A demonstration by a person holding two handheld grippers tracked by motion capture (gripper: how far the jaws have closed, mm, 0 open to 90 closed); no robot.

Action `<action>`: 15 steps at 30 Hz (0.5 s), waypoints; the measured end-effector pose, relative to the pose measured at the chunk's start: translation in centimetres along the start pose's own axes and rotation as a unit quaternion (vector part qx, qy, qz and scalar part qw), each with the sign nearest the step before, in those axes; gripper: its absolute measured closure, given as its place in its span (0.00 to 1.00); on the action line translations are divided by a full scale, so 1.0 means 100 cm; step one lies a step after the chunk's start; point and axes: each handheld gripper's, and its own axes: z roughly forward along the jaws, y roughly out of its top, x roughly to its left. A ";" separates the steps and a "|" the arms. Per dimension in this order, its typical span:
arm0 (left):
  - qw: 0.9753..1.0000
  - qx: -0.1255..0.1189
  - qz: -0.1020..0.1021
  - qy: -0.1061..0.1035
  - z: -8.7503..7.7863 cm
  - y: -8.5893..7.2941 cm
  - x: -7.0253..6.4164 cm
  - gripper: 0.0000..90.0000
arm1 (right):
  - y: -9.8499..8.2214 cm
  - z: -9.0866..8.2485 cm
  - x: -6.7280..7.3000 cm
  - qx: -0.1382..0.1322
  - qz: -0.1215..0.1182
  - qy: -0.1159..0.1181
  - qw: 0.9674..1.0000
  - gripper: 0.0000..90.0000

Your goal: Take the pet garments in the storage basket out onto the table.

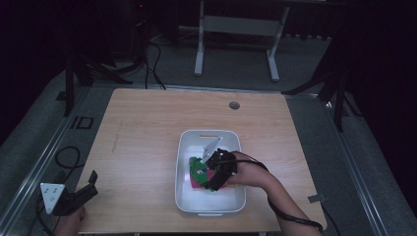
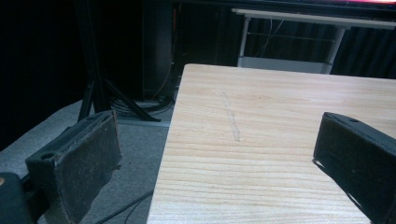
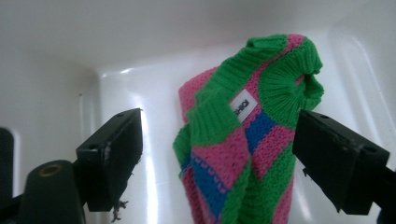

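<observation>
Room: dark studio, grey floor with cables and stand legs around a pale wooden tabletop [image 1: 147, 128].
Left tool: the left tool [image 1: 78, 196] hangs off the tabletop's near left corner, jaws wide apart and empty; bare wood lies ahead of it and to its right [image 2: 261, 140], dark floor to its left.
Bin: a white bin [image 1: 183, 162] stands well to the right of the left tool, directly under the right tool.
Knit: a green, pink and blue knitted piece [image 3: 243, 140] lies in the bin, just ahead of and between the jaws of the right tool [image 3: 219, 154].
Right tool: jaws wide, not closed on the knit.
Progress: judging by this, the knit sits in the bin either freshly released or about to be gripped; I cannot tell which.
View differences: the high view places both tools and the bin [image 1: 211, 169]; the right gripper view adds the knit's stripes, ribbed cuff and small white label [image 3: 243, 107].
</observation>
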 end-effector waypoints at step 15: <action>1.000 0.000 0.000 0.000 0.000 0.000 0.000 0.01 | 0.015 0.050 0.008 0.168 -0.044 -0.039 0.984 0.39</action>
